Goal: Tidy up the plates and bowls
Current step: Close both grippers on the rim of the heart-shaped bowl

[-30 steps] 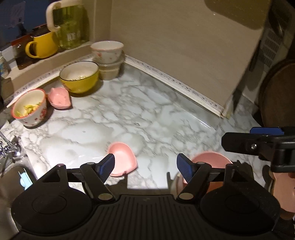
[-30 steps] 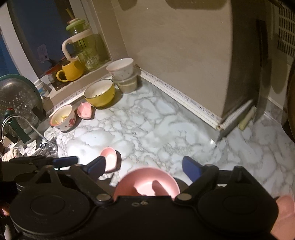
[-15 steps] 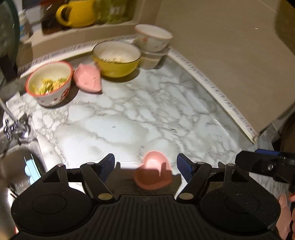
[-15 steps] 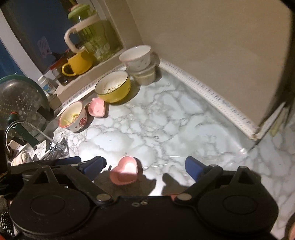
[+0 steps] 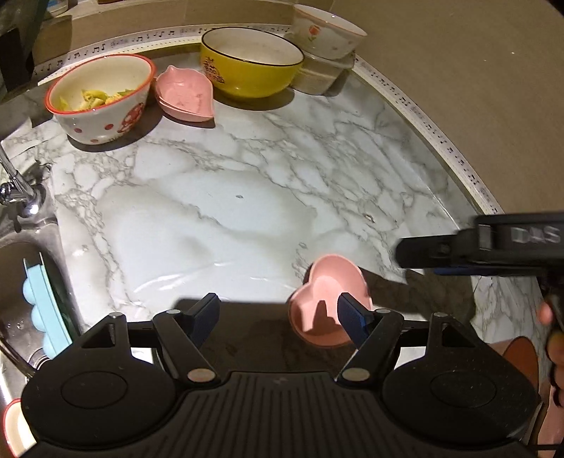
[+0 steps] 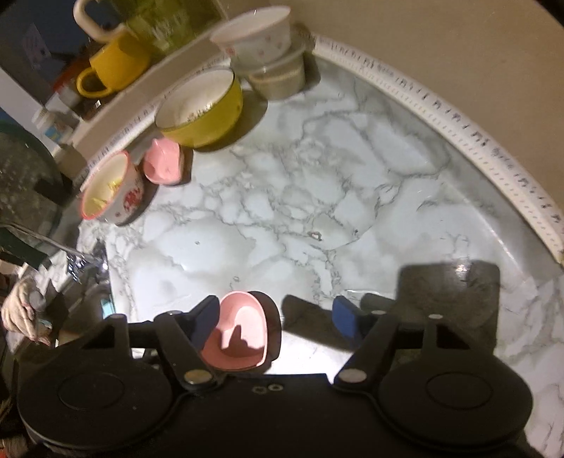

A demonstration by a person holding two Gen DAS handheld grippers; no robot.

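Your left gripper (image 5: pixel 278 310) hangs with its jaws spread wide and nothing between them; the small pink heart-shaped dish (image 5: pixel 326 296) lies on the marble counter (image 5: pixel 218 197) just in front of its right fingertip, which overlaps the dish's near rim in the left wrist view, though you cannot tell from that view whether it touches. Your right gripper (image 6: pixel 276 317) is likewise spread apart and empty, and from its own camera the same dish (image 6: pixel 239 331) sits against the inner side of its left finger, off to one side of the gap rather than centred in it. Seen from the left wrist, the right gripper comes in from the right edge of the frame, above the counter and beyond the dish.

Further back, along the rear of the counter, you have a row of crockery: a white bowl with a red rim and red spots (image 5: pixel 100 97) holding yellowish scraps, a second pink dish (image 5: pixel 185 93) just beside it, then a yellow bowl (image 5: pixel 250 61), and at the corner a white flowered bowl (image 5: pixel 326 33) stacked on a clear container (image 5: pixel 320 75). On the ledge behind stand a yellow mug (image 6: pixel 112 67) and a green glass jug (image 6: pixel 165 21). A sink (image 5: pixel 24 289) with a tap (image 5: pixel 17 190) lies to the left.
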